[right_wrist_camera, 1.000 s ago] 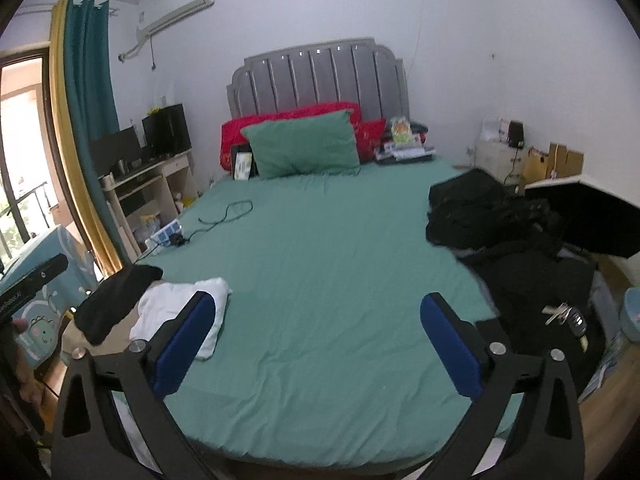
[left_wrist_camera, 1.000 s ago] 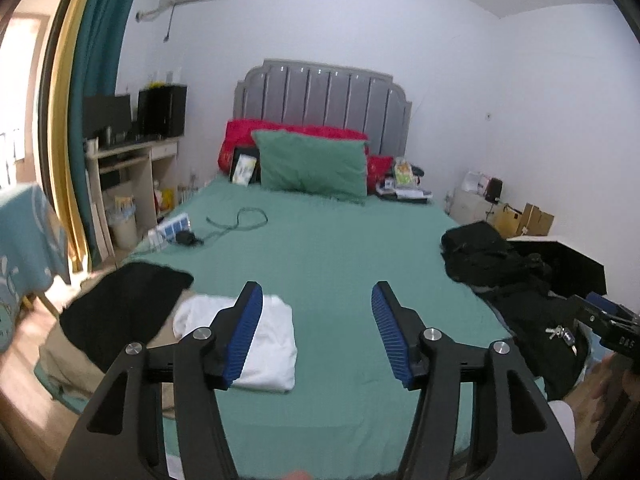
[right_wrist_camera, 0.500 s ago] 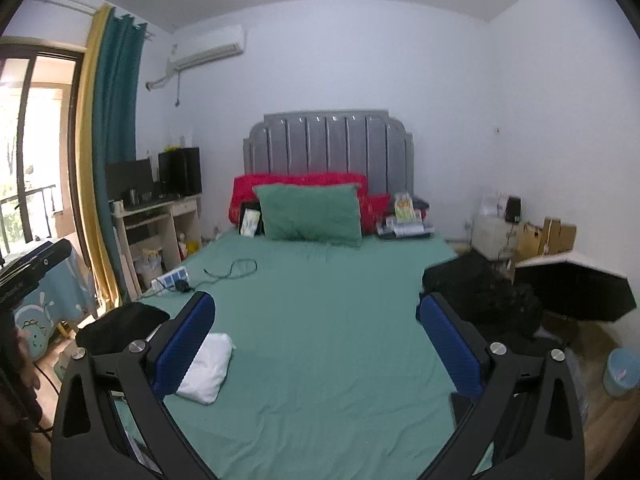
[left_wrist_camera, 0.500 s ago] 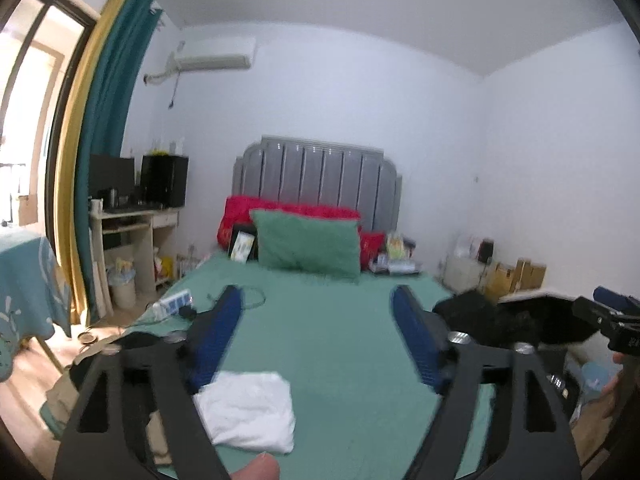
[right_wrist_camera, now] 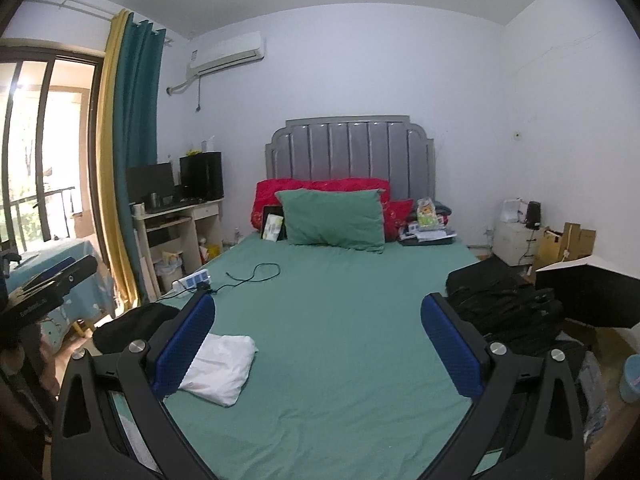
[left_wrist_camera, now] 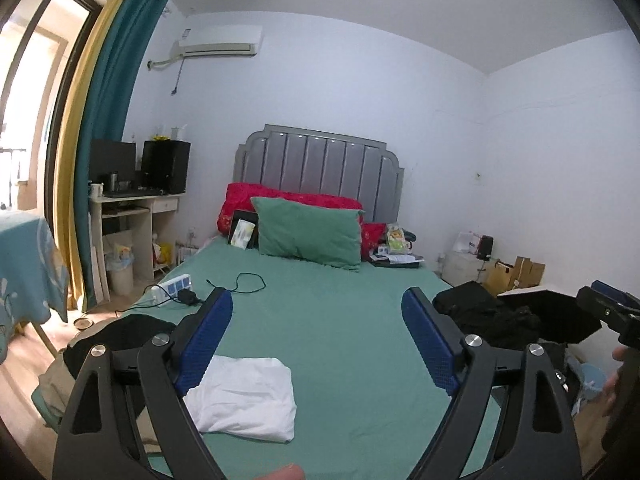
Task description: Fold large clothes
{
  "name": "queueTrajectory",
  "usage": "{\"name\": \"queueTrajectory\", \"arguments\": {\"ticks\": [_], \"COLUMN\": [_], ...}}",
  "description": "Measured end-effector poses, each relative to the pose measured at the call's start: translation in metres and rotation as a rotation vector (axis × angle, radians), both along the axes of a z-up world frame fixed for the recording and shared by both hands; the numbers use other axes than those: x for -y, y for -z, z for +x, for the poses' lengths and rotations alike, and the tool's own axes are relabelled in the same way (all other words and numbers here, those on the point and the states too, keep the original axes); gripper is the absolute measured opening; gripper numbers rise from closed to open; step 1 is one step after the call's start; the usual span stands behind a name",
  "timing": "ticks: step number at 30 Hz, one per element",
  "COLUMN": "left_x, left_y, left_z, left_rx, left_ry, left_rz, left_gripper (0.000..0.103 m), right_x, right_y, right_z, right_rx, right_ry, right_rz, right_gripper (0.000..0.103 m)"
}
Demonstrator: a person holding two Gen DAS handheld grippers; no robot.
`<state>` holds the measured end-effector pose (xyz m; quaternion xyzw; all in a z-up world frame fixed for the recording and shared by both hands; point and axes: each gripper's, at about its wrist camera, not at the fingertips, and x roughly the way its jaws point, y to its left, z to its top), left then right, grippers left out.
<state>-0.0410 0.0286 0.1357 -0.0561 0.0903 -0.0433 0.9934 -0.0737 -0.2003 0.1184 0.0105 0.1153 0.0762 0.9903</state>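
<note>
A folded white garment [left_wrist_camera: 244, 398] lies flat on the green bed sheet [left_wrist_camera: 344, 320], low and just left of the left hand-held gripper [left_wrist_camera: 316, 344], partly hidden behind its left finger; from the right hand-held gripper [right_wrist_camera: 318, 344] it also sits low and to the left, peeking out past the left blue pad [right_wrist_camera: 184, 348]. Both hand-held grippers hang above the foot of the bed with their fingers spread wide and nothing between them. Further left of the white garment, at the bed's edge, a black garment [left_wrist_camera: 120, 334] lies draped. Off to the right of both grippers a heap of black clothes [right_wrist_camera: 504, 308] sits on the bed's right side, with a dark umbrella [right_wrist_camera: 592, 292] open beyond it. Straight ahead between the fingers the sheet runs bare up to a green pillow [left_wrist_camera: 308, 236] propped on red pillows [left_wrist_camera: 240, 200] against the grey headboard [left_wrist_camera: 320, 168]. Ahead and left, a power strip [left_wrist_camera: 172, 286] and a looped black cable [left_wrist_camera: 248, 282] lie on the sheet. Past the bed's left side stands a desk [left_wrist_camera: 132, 208] with a monitor [left_wrist_camera: 112, 160], next to teal and yellow curtains [left_wrist_camera: 104, 120]. An air conditioner [right_wrist_camera: 228, 54] hangs high on the wall.
</note>
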Motion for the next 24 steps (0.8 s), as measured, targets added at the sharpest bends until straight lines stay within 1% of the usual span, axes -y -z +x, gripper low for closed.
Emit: {"name": "queueTrajectory", "arguments": {"ticks": [3,7,24], "left_x": [0.001,0.001,0.0], "left_y": [0.007,0.013,0.01], "left_z": [0.004,0.008,0.004], "left_rx": [-0.018,-0.043,-0.047], "left_ry": [0.001,-0.021,-0.026], "left_rz": [0.003,0.01,0.012], "left_gripper": [0.089,0.089,0.089], "right_x": [0.0,-0.002,-0.005], "right_y": [0.005,0.01,0.019], "right_z": [0.002,0.002,0.005], "right_rx": [-0.009,-0.018,-0.046], "right_ry": [-0.01,-0.01,-0.016], "right_rz": [-0.005,-0.003,-0.012], "right_gripper": [0.102,0.102,0.102]}}
